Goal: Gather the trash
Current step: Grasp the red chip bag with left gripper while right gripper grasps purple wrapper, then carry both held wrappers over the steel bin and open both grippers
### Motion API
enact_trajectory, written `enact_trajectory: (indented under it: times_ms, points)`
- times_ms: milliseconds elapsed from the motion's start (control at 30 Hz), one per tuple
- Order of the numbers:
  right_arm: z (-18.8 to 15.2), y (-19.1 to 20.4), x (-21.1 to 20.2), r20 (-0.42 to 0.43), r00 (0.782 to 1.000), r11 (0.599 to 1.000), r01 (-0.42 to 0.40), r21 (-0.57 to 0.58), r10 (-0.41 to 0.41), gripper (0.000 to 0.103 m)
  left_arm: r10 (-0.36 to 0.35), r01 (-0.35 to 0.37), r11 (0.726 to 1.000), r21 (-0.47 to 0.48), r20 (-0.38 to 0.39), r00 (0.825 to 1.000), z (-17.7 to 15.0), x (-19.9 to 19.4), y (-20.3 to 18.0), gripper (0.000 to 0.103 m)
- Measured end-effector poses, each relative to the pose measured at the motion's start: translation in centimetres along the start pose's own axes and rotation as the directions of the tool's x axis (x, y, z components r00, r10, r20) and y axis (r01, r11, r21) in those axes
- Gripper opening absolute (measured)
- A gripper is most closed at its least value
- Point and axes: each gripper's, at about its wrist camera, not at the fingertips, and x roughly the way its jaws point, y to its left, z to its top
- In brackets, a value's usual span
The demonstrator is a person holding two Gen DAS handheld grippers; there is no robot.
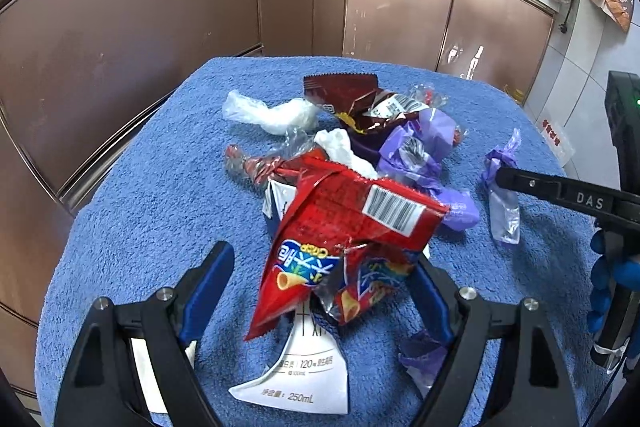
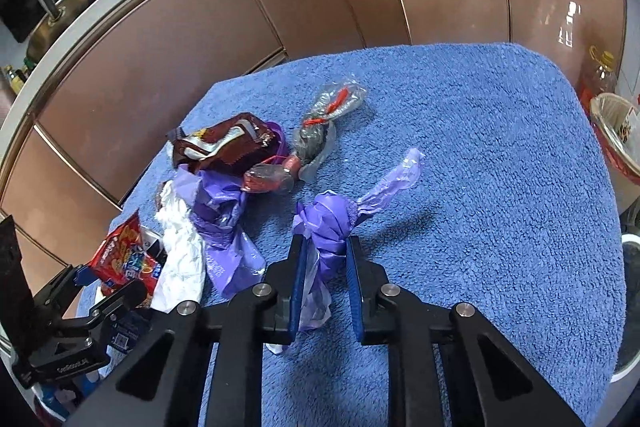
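A pile of trash lies on a blue towel [image 1: 132,211]. My left gripper [image 1: 320,263] is open around a red snack bag [image 1: 352,227] that lies on a white 250 mL carton [image 1: 304,379]. My right gripper [image 2: 325,247] has its jaws narrowed around a knotted purple plastic bag [image 2: 332,223], which also shows in the left wrist view [image 1: 502,179]; the pads look close to it, and a firm grip is unclear. Behind lie a brown wrapper [image 1: 352,99], a crumpled white bag [image 1: 272,113], white tissue [image 2: 180,247] and more purple plastic [image 1: 416,151].
Brown cabinet doors [image 1: 160,7] stand behind the towel-covered table. A bin with a white liner [image 2: 616,135] stands off the right edge, next to an oil bottle [image 2: 600,75]. The right half of the towel [image 2: 500,187] is bare. Clear wrappers with red ties [image 2: 320,131] lie mid-table.
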Motion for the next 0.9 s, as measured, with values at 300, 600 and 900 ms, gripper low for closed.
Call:
enact_trajectory:
  times_ms: [300, 600, 900]
  points:
    - [-0.6, 1.3, -2.3, 0.022, 0.999, 0.998, -0.035, -0.049, 0.036, 0.016, -0.007, 0.007, 1.000, -0.014, 0.002, 1.000, -0.3, -0.8, 0.2, 0.068]
    - [-1.6, 2.1, -5.5, 0.058, 0.996, 0.995, -0.060, -0.078, 0.065, 0.016, -0.017, 0.018, 0.999, -0.051, 0.007, 1.000, -0.3, -2.0, 0.8, 0.038]
    - [-2.9, 2.3, -9.3, 0.108, 0.990, 0.993, -0.078, -0.088, 0.087, 0.015, -0.021, 0.024, 0.998, -0.052, 0.063, 0.998, -0.2, -5.9, 0.8, 0.032]
